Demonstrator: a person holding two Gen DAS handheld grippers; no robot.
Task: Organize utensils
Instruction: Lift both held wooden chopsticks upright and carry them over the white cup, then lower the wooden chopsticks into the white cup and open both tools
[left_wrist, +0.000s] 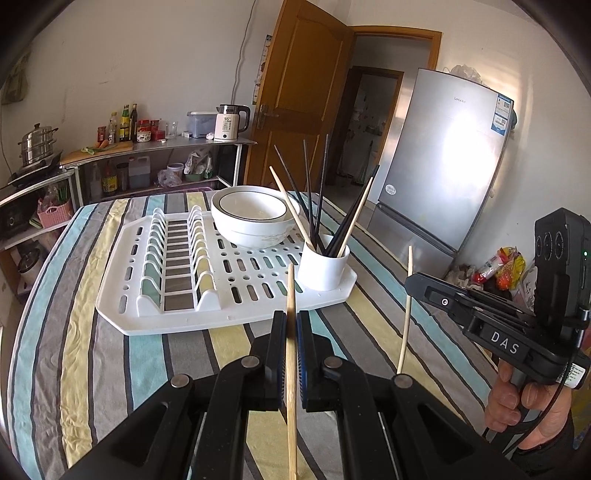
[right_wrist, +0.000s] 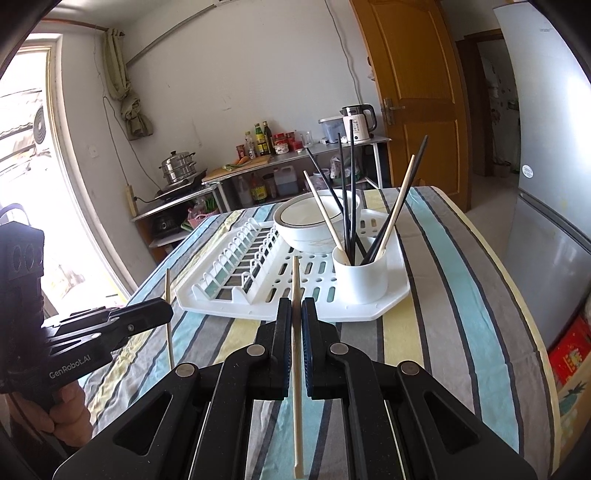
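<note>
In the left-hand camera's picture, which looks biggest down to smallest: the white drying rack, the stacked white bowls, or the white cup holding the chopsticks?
As they look in the left wrist view:
1. White drying rack, widest by far.
2. Stacked white bowls.
3. White cup with the chopsticks.
The cup sits nearer the camera than the bowls yet looks smaller, so that order seems safe.

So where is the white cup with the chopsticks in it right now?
The white cup stands on the near right corner of the drying rack, just in front of the stacked bowls, beyond both tongs in each wrist view.
</note>
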